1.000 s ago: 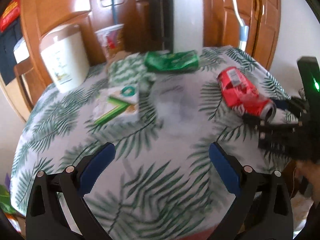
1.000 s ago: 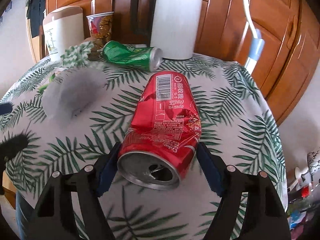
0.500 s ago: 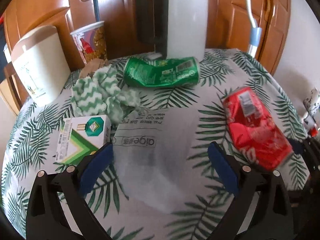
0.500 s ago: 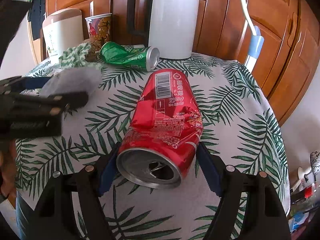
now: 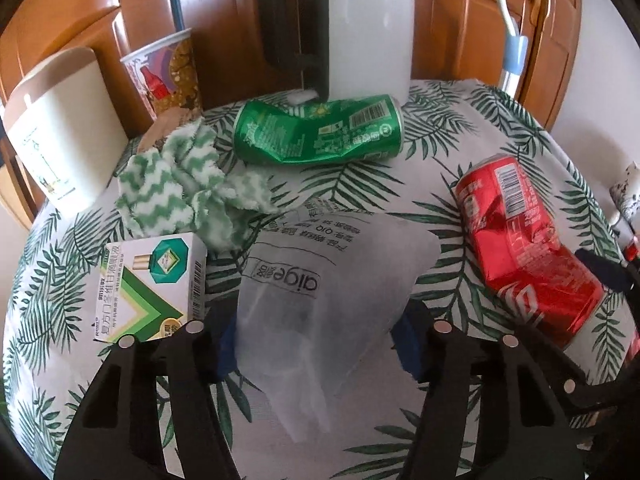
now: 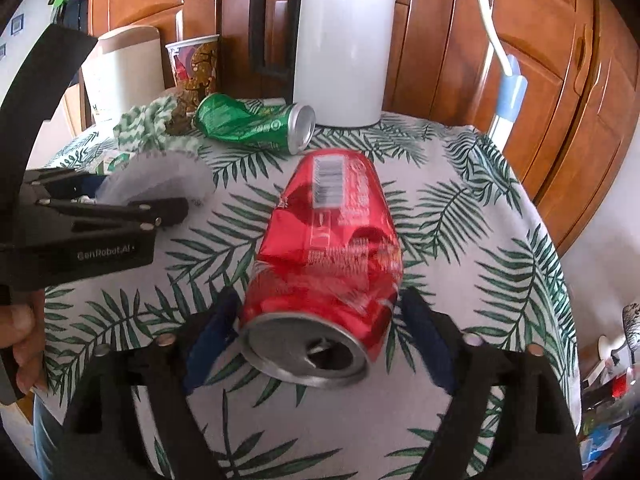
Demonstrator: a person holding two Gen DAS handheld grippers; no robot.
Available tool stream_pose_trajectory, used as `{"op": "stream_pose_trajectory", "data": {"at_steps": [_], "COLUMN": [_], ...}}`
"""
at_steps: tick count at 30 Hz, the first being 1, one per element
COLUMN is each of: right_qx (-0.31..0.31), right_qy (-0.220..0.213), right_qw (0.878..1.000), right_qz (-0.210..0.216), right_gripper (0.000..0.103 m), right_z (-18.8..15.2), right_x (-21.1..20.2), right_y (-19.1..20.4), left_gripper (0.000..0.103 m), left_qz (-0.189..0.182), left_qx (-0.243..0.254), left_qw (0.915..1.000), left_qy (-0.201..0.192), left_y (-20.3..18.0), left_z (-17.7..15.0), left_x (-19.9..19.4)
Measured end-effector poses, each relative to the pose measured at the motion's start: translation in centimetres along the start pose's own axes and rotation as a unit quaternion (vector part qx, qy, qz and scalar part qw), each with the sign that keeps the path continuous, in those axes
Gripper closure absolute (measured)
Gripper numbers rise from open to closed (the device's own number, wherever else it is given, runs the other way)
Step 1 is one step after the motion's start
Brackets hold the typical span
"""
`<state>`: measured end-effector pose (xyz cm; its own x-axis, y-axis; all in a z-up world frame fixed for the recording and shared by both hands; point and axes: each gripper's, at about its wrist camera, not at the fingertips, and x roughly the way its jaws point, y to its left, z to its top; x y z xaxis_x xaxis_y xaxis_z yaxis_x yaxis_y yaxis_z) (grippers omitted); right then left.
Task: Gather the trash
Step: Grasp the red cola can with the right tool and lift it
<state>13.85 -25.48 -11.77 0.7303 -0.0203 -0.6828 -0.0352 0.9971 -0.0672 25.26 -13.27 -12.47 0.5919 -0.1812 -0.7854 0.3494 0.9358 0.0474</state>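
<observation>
The left gripper (image 5: 316, 340) has its two blue pads on both sides of a translucent plastic bag (image 5: 332, 280), and they seem to press it, so I judge it is closed on the bag. The bag lies on the leaf-print worktop (image 5: 500, 128), between a small green-and-white box (image 5: 150, 284) and a crushed red can (image 5: 524, 248).

The right gripper (image 6: 318, 340) holds the red can (image 6: 332, 256) at its open end; the pads touch the can on each side and the picture is a little blurred there. I cannot tell if the can is lifted or lies on the cloth.

A crushed green can (image 5: 320, 132) lies farther back, in front of a white kettle (image 6: 340, 40), and a green zigzag cloth (image 5: 180, 184) is beside it.

To do this step well, I think the left side should lift the bag and keep its mouth open and free. The thin film can slip or fold, so the grip should take enough material. The right side should keep a firm but light squeeze, because the dented can may twist, and bring it over the bag opening before letting go.
</observation>
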Motion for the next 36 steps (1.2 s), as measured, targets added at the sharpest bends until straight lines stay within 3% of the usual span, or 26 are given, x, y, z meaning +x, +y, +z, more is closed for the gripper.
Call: {"op": "stream_pose_trajectory", "data": {"at_steps": [4,7,24,36], "right_qx": [0.001,0.010,0.005,0.001], "right_qy": [0.010,0.019,-0.008,-0.053], "right_qw": [1.000,1.000,0.999,0.997], "right_qz": [0.001,0.007,0.033,0.048], "right_gripper": [0.015,0.025,0.026,0.026], "right_z": [0.6,0.7,0.1,0.3], "right_x": [0.6,1.2,-0.1,-2.3], "right_y": [0.0,-0.3,0.5,1.2], "left_gripper": [0.047,0.047,0.050,0.050], "left_qz": [0.004,0.006,-0.007,-0.013], "left_qx": [0.005,0.008,0.007,-0.001], "left_qw": [1.0000,0.9999,0.9999,0.9997], "left_qy": [-0.004,-0.004,-0.012,-0.020], "left_y": [-0.2,-0.2,-0.1,0.5], "left_z": [-0.1,-0.2,-1.0,-2.1], "left_x": [-0.1,-0.2,-1.1,-2.4]}}
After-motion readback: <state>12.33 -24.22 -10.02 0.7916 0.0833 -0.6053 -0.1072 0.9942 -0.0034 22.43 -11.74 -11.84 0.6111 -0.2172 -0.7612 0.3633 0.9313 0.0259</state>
